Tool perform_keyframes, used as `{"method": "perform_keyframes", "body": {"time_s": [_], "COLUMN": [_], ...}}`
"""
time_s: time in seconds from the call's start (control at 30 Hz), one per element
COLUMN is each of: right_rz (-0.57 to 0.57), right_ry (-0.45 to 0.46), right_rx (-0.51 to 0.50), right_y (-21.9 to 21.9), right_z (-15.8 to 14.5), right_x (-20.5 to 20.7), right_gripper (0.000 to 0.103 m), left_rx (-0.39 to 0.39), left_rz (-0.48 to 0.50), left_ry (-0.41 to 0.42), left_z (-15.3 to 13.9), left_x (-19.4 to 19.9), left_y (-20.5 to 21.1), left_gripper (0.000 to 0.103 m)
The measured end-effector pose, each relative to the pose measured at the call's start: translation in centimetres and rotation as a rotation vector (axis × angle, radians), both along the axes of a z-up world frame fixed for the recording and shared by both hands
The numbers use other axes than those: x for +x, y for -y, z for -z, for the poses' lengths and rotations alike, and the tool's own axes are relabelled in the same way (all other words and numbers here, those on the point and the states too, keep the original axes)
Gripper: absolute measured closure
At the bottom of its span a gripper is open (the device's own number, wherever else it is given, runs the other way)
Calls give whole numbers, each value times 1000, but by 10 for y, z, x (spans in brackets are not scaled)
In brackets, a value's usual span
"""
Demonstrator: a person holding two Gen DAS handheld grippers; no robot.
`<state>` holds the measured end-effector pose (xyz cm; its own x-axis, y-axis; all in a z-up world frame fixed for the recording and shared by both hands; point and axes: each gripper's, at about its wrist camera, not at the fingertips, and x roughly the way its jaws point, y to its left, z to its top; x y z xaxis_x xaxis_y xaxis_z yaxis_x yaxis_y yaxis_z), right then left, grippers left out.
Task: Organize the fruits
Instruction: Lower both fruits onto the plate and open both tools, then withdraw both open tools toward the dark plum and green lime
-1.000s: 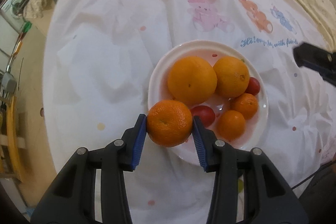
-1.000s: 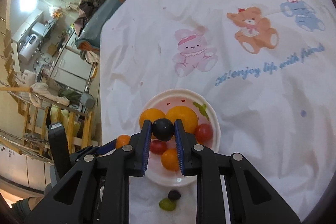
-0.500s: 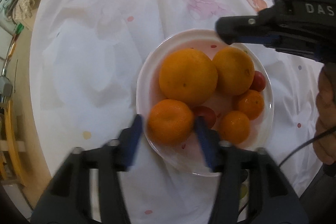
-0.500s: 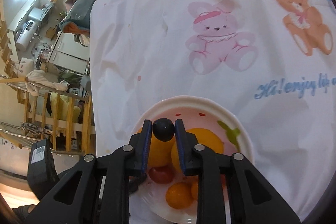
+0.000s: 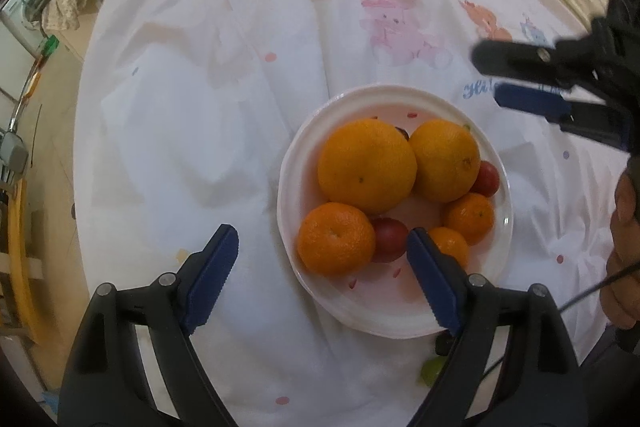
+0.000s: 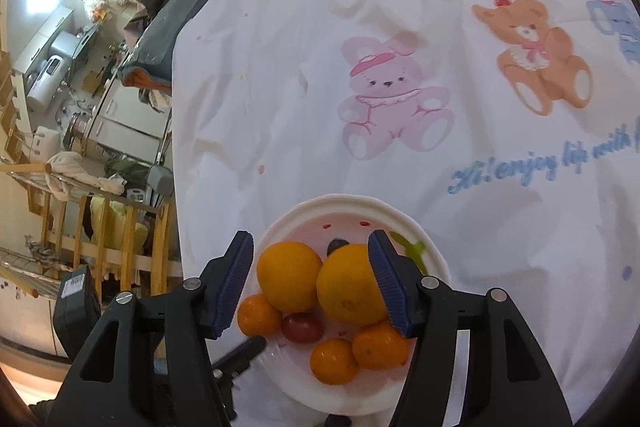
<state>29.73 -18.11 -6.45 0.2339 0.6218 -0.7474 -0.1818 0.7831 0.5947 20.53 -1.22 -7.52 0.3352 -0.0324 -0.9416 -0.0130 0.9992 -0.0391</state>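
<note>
So the plate (image 5: 298, 163) is the hub here, sitting on the white cartoon-print sheet (image 5: 200, 87) just below the pink bunny print (image 6: 392, 107), and nearly all the fruit is already piled in it. The mandarin (image 5: 336, 244) rests at the plate's near-left edge, touching the big orange (image 5: 367, 165) behind it and the red cherry tomato (image 5: 389, 239) to its right. A small dark grape (image 6: 336, 246) lies at the far side of the plate, tucked behind the two big oranges.

Left gripper (image 5: 322, 279) hangs above the plate's near edge, jaws opening and wide of the mandarin, nothing pinched. Right gripper (image 6: 310, 281) hovers over the oranges, jaws also opening, nothing between the pads. Makes sense to me: both drops look done, so they let go over the plate.

Compared with a second ago: the left pads were clamped on that mandarin, and the right ones were pinching the dark grape. Both are released into the plate now.

A green grape (image 5: 434, 371) still sits on the sheet just off the plate's near rim, so I'd guess that's next.
</note>
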Motion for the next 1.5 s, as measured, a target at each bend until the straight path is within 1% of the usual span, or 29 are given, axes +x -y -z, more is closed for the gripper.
{"method": "perform_keyframes", "body": {"time_s": [0.03,0.13,0.2,0.3,0.4,0.5,0.63,0.8,0.9,1.07,1.3,1.43,1.5], "right_rz": [10,18,18,7,11,17,28,63,107,137,177,206,206], "right_ry": [0,7,23,36,39,39,54,33,27,14,-29,-60,-60], "right_rx": [-2,-9,-21,-51,-67,-64,-67,-55,-52,-49,-71,-63,-77], "right_y": [4,9,11,15,19,23,28,41,52,64,79,86,88], "right_z": [-2,-11,-17,-20,-21,-24,-29,-29,-29,-30,-21,-14,-12], "right_x": [-3,-12,-20,-38,-57,-77,-95,-116,-125,-143,-167,-173,-173], "right_gripper": [37,37,37,37,37,37,37,37,37,37,37,37,37], "left_rx": [3,11,1,-18,-2,1,-24,-75,-76,-88,-90,-81,-79], "left_rz": [-8,-22,-26,-21,-5,5,6,-21,-29,-38,-1,35,45], "left_ry": [17,49,57,77,110,132,142,116,119,118,109,101,93], "left_z": [-3,-9,-13,-19,-28,-35,-41,-39,-40,-38,-34,-31,-28], "left_x": [-1,-4,-8,-14,-25,-30,-42,-63,-71,-82,-96,-103,-105], "left_y": [-2,-5,-7,-7,-4,-2,-2,-4,-4,-3,10,20,23], "left_gripper": [19,19,19,19,19,19,19,19,19,19,19,19,19]}}
